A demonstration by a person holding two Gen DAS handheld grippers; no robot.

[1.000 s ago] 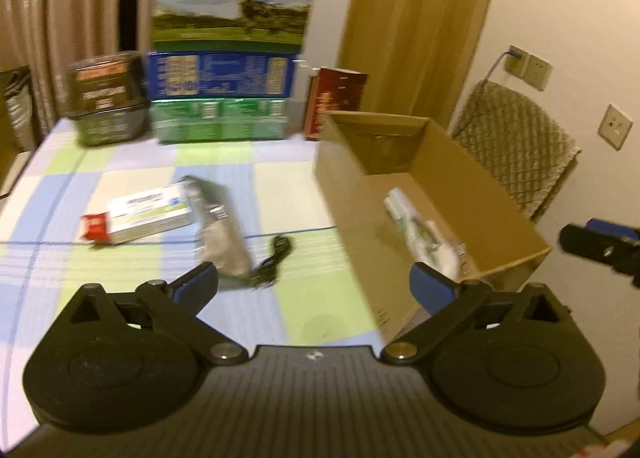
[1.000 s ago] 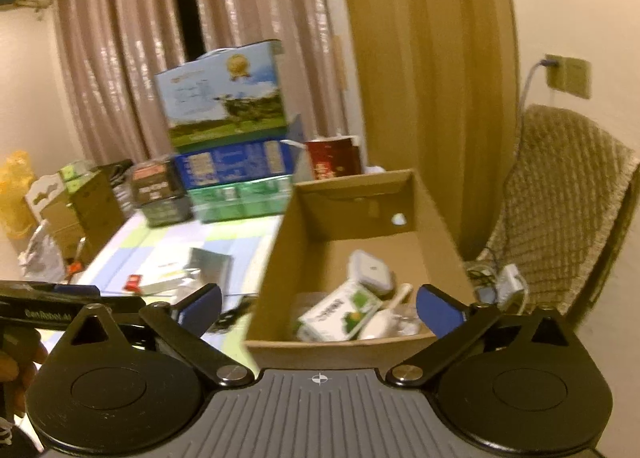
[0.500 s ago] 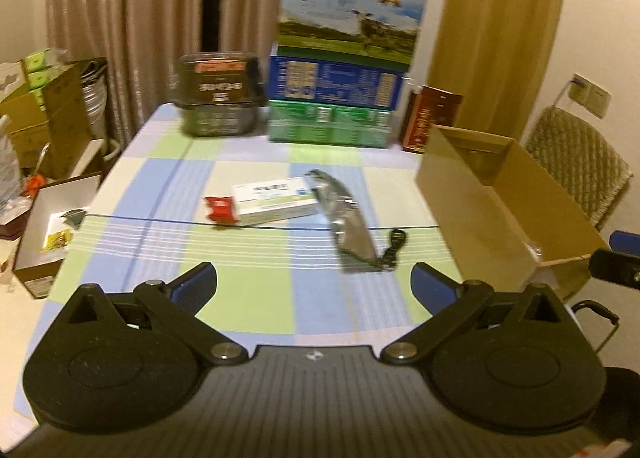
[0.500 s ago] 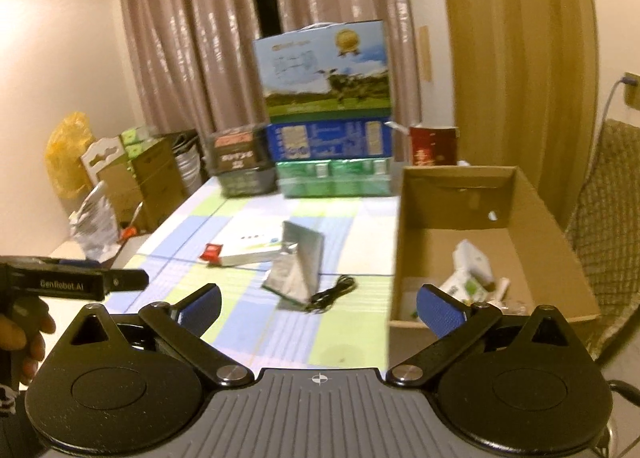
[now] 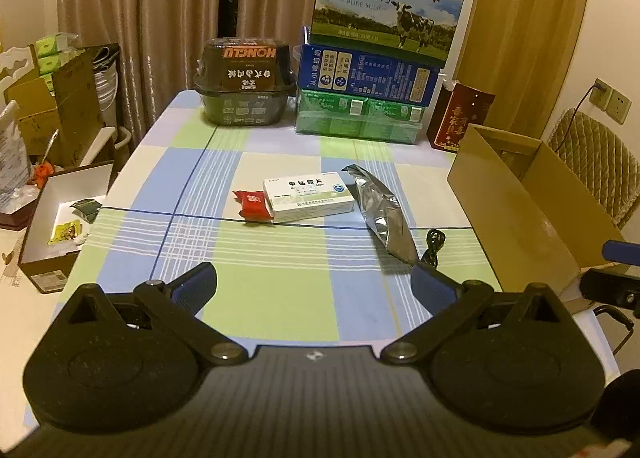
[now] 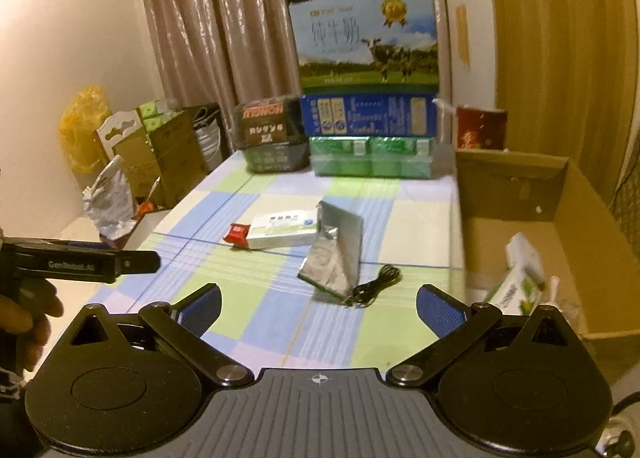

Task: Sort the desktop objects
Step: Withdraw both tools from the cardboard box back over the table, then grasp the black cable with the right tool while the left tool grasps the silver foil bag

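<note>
Now both claws, left claw (image 5: 314, 284) & right claw (image 6: 319, 306), have pulled back from the cardboard box (image 6: 576, 218), spread & empty; medicine box (image 5: 308, 196) etc still on desk (image 5: 276, 298)

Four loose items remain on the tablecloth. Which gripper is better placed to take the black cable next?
Probably the right gripper: open, with the black cable just ahead and the cardboard box alongside. The left gripper is open too, farther left.

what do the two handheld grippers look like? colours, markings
Both alike: the left gripper and right gripper have black linkage arms on round black housings, blue-padded fingers, silver pivot screws and a ribbed grey body with a crosshair mark. The left one's side reads "GenRobot.AI" in the right view.
</note>
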